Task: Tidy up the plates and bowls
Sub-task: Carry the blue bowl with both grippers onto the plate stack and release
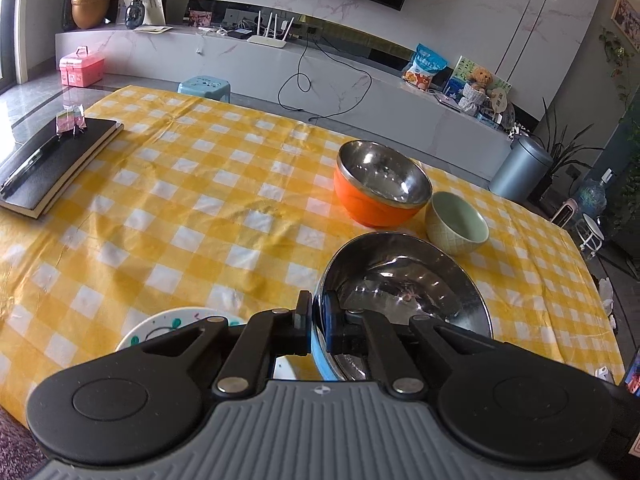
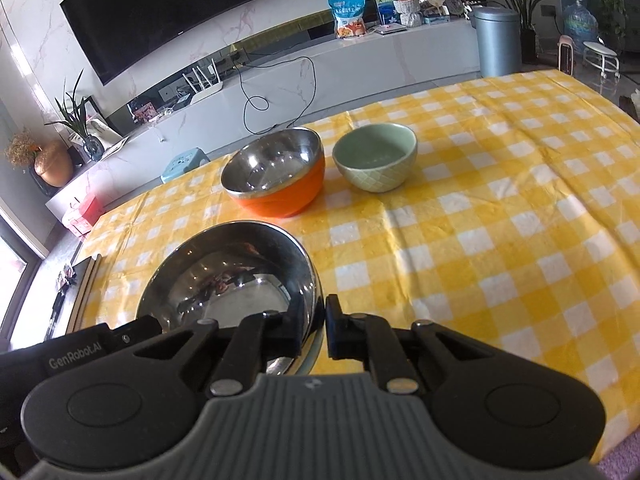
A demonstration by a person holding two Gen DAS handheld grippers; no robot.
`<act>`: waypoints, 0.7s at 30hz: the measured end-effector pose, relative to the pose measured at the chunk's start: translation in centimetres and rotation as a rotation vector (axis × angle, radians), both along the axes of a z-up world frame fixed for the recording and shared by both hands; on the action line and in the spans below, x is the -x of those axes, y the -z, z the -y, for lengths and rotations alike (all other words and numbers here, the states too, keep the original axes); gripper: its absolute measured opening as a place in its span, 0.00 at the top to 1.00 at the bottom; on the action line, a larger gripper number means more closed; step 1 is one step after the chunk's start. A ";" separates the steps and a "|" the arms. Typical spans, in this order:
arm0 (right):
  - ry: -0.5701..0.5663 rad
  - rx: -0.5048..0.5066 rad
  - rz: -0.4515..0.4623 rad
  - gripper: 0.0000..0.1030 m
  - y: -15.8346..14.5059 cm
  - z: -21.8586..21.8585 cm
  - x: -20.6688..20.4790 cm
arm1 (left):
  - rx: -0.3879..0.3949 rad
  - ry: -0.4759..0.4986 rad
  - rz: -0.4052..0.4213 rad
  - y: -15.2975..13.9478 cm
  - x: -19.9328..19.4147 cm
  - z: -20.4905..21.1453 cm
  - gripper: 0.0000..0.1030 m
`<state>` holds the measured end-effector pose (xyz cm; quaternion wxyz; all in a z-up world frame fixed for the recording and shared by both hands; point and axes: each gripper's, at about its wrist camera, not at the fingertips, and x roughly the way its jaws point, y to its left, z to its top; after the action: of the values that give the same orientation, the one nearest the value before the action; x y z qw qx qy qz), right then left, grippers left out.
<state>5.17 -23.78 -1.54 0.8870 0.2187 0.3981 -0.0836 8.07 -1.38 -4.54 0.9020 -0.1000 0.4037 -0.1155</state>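
Observation:
A steel bowl with a blue outside is held above the yellow checked tablecloth. My left gripper is shut on its left rim. My right gripper is shut on its right rim. Beyond it stand an orange bowl with a steel inside and a small green ceramic bowl, side by side. A white painted plate lies under my left gripper, partly hidden.
Two black notebooks with a pen and a small wrapper lie at the table's far left. The table's far edge faces a TV cabinet. A blue stool and a grey bin stand beyond.

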 end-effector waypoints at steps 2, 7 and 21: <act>0.004 -0.017 -0.014 0.92 0.2 0.5 0.9 | 0.004 0.011 -0.015 0.2 0.7 0.1 0.94; 0.019 -0.038 -0.046 0.93 0.6 1.6 3.1 | 0.004 0.036 -0.048 0.9 2.5 0.7 0.94; 0.006 -0.038 -0.068 0.93 1.4 1.7 4.9 | 0.056 0.011 -0.135 2.7 4.1 -0.4 0.94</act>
<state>0.23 -25.49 -2.97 0.8683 0.2339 0.4290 -0.0859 4.01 -1.03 -7.21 0.8690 -0.1305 0.4608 -0.1246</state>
